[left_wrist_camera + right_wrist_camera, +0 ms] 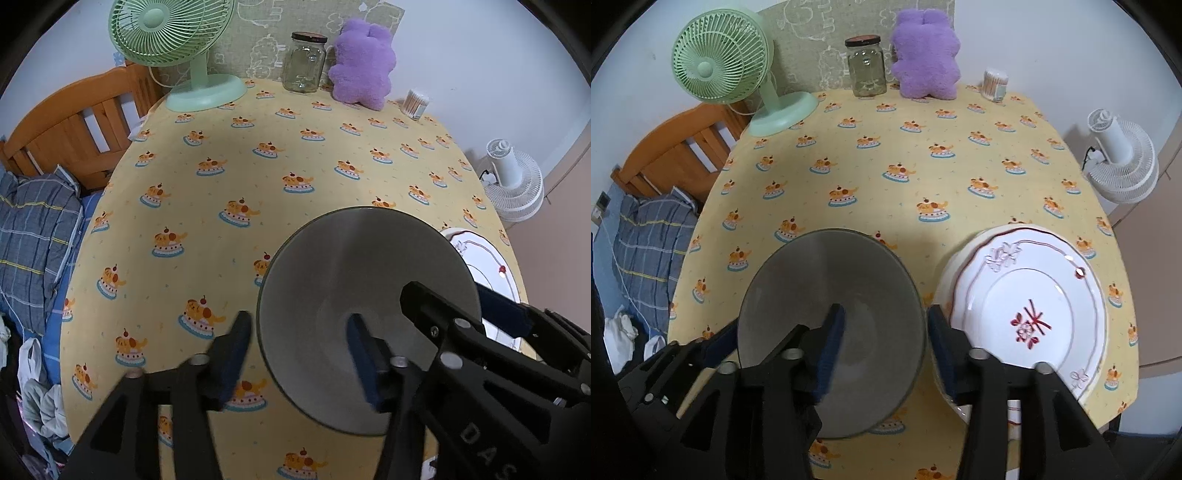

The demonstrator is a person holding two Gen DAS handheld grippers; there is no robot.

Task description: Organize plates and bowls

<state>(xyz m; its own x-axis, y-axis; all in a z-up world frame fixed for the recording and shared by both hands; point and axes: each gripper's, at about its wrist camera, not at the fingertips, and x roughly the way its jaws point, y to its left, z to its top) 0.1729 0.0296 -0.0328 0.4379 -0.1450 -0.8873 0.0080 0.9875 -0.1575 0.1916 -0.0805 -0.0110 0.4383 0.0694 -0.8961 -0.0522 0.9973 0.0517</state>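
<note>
1. The grey bowl [831, 328] sat on the yellow tabletop [923, 155], just left of a stack of white plates [1027, 306] with red trim; at least two plates appeared nested, so the plates looked already gathered.
2. The bowl seemed the piece yet to be placed, so the task was judged to be well along but unfinished.
3. The left hand-held gripper [299, 354] was spread wide across the bowl's left rim, one finger outside and one inside, not pinching it.
4. The right hand-held gripper [886, 343] was likewise spread across the right rim, its outer finger in the narrow gap beside the plates.
5. A green fan [731, 74], glass jar [866, 66], purple plush toy [925, 55] and cotton swab box [995, 83] stood at the far edge, well apart; only the neighbouring plates crowded the bowl.
</note>
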